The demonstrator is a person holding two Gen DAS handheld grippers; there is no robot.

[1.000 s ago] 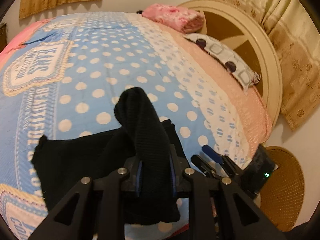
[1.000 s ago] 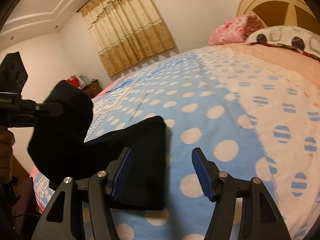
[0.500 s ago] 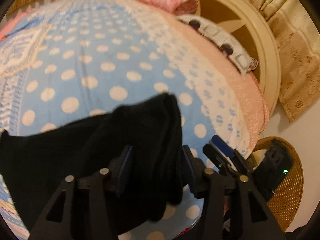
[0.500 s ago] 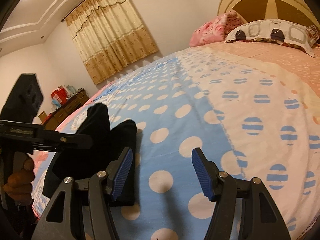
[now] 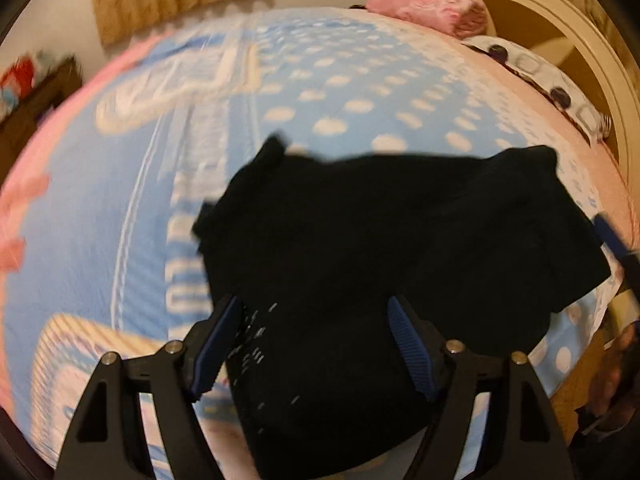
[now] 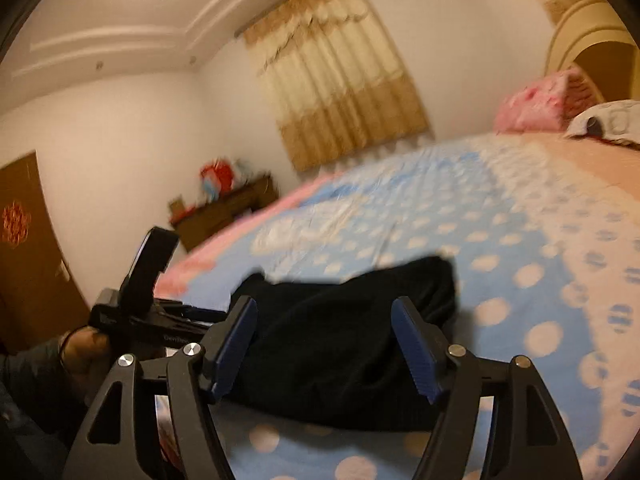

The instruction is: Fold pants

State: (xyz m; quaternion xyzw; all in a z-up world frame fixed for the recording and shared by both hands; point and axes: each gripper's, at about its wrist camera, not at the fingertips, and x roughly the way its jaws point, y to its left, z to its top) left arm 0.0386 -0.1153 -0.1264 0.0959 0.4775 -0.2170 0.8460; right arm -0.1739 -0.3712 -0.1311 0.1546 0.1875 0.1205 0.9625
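Over the near edge of the bed (image 5: 328, 92), the black pants (image 5: 380, 248) lie in a loose, bunched heap on the blue polka-dot cover, one flap sticking up toward eleven o'clock in the left wrist view. The left gripper (image 5: 316, 344) hangs above them pointing steeply down, its blue-padded fingers (image 5: 216, 340) spreading apart at this instant; cloth lies between them, but neither pad presses on it, so the garment is released. The right gripper (image 6: 324, 344) comes in low from the side, its fingers (image 6: 236, 336) also widening and gripping nothing, with the dark heap just ahead of them. A hand (image 6: 86, 350) holding the other tool shows at nine o'clock in the right wrist view.

My worry is the heap itself. It looks lumpy rather than flat, so any next fold may trap wrinkles or go crooked. Black on black hides the edges, and a grab could catch two layers instead of one hem. Part of the fabric sits near the mattress edge at five o'clock, and a careless tug might drag it off.
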